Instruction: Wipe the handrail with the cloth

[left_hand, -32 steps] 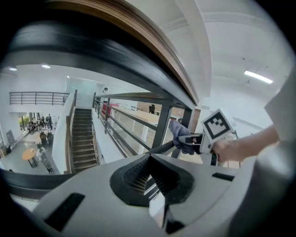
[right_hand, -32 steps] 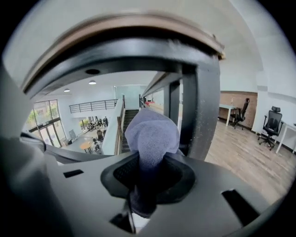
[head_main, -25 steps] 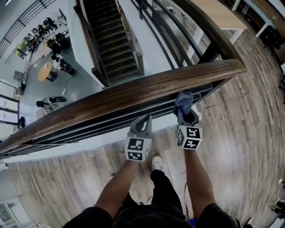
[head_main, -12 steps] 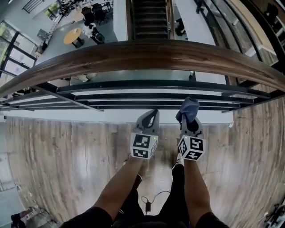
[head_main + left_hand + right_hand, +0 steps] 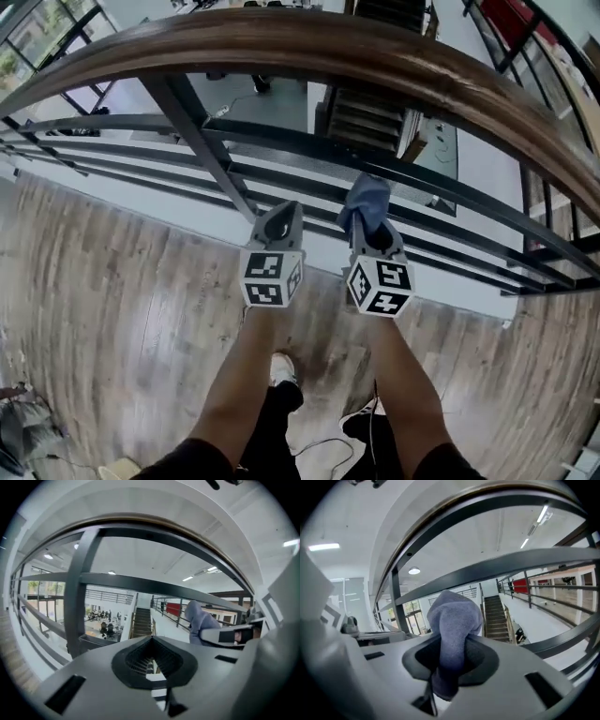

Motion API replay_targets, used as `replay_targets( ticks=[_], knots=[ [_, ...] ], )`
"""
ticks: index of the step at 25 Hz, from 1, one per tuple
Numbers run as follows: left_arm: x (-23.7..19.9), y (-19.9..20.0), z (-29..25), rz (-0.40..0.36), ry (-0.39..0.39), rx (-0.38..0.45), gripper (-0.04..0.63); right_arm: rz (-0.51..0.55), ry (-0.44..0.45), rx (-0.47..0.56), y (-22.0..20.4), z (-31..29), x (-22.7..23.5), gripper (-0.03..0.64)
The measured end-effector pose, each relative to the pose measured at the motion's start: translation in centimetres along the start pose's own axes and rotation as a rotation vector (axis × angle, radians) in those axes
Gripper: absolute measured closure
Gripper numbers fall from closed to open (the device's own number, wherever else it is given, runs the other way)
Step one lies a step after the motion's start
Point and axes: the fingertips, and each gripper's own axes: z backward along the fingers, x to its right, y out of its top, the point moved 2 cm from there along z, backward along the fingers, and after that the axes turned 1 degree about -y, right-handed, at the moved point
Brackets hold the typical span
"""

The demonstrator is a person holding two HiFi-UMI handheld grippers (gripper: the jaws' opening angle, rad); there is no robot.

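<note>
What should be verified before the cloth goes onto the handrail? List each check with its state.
1. Cloth gripped by the right tool: ok, jaws shut on it, a bunched end sticking out.
2. Cloth touching the wooden handrail: not ok, it sits lower, level with the black bars.
3. Left tool empty: ok, jaws together on nothing, beside the right tool.
4. Handrail top free of objects: ok for the stretch in view.
5. Where the handrail is dirty: cannot tell.
</note>
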Motion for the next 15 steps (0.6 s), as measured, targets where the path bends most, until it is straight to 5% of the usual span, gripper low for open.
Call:
replay_targets(
  ticks=[8,15],
  knots=[
    [-15.4,-0.8,2.8,-0.040,0.210,0.123,0.594,0.020,0.212,0.008,-0.8,-12.7,-14.5,0.529],
    [-20.0,-2.8,5.3,-0.091,0.290,0.187,0.594,0.033,0.265,-0.065,-3.8,-17.3,-22.5,0.529]
  ],
)
